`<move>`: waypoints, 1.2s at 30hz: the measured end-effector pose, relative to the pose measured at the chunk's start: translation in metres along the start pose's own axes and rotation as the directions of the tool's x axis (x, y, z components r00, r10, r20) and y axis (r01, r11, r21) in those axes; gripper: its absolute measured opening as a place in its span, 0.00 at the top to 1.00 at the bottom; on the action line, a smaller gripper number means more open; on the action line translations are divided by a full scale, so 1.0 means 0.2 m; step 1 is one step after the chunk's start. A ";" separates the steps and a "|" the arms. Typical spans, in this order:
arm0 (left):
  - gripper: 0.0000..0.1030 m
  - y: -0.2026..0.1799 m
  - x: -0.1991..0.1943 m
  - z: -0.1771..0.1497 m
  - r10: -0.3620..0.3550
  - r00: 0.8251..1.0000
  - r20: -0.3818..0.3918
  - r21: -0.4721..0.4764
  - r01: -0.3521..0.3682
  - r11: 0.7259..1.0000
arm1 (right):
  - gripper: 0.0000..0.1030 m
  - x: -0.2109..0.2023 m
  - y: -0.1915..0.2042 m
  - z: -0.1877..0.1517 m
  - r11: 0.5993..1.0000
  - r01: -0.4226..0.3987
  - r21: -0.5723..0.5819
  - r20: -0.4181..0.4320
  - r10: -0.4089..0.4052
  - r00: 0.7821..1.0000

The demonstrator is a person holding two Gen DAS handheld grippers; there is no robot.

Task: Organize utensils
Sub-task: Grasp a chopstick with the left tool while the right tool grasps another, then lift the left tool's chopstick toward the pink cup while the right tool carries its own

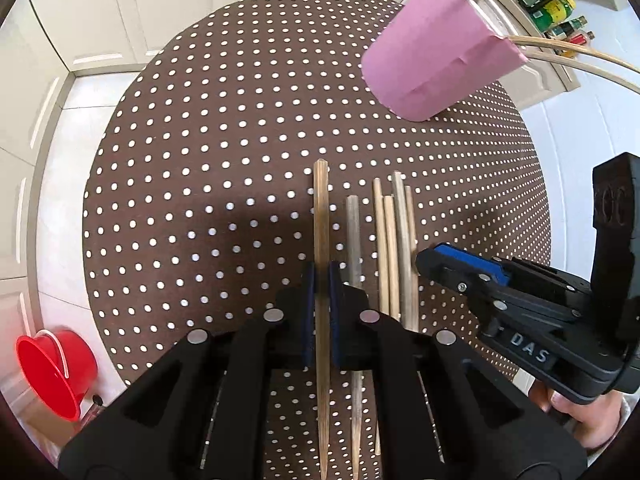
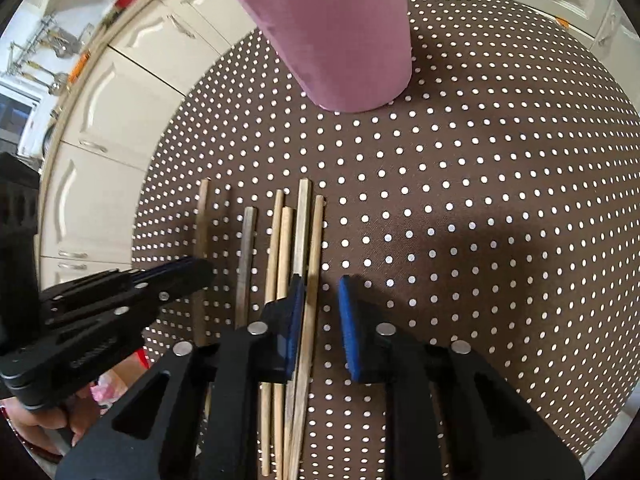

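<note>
- Our left gripper (image 1: 322, 280) has its fingers pinching one wooden chopstick (image 1: 321, 216) that lies on the table (image 1: 200, 140).
- Our right gripper (image 2: 320, 300) has its fingers spread, with the end chopstick (image 2: 316, 240) of the row between them, touching the left finger.
- More chopsticks (image 1: 394, 240) lie side by side.
- A pink cup (image 1: 436, 56) stands farther back, with sticks inside.

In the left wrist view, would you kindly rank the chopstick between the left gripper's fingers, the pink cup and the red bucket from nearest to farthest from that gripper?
1. Chopstick, between the left gripper fingers.
2. Red bucket, floor, lower left.
3. Pink cup, table's far right.
</note>
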State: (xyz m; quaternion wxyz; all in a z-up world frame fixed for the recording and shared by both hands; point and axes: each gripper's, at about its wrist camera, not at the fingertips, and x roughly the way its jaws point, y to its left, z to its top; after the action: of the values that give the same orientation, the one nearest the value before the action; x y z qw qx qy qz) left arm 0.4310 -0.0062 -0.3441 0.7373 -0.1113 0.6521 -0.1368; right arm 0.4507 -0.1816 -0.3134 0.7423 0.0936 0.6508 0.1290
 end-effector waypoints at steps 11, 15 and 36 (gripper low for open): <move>0.93 0.06 0.01 -0.04 0.000 1.000 -0.021 0.004 0.000 1.000 | 0.87 0.10 0.19 0.05 0.992 0.103 -0.072 -0.033 -0.105 0.994; 0.93 -0.04 0.03 -0.05 0.004 1.000 -0.022 0.007 -0.003 1.000 | 0.94 0.13 0.23 0.07 0.988 0.123 -0.091 -0.024 -0.126 0.992; 0.93 -0.46 -0.34 0.09 -0.086 0.989 0.117 0.200 0.062 0.978 | 0.95 -0.43 0.07 0.01 0.996 -0.084 0.023 0.234 0.076 0.969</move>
State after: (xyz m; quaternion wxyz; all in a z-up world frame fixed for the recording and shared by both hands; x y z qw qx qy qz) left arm 0.4354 -0.0685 -0.2475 0.7785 -0.0708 0.5834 -0.2204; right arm 0.4412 -0.1955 -0.2278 0.8061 0.1467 0.5570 0.1362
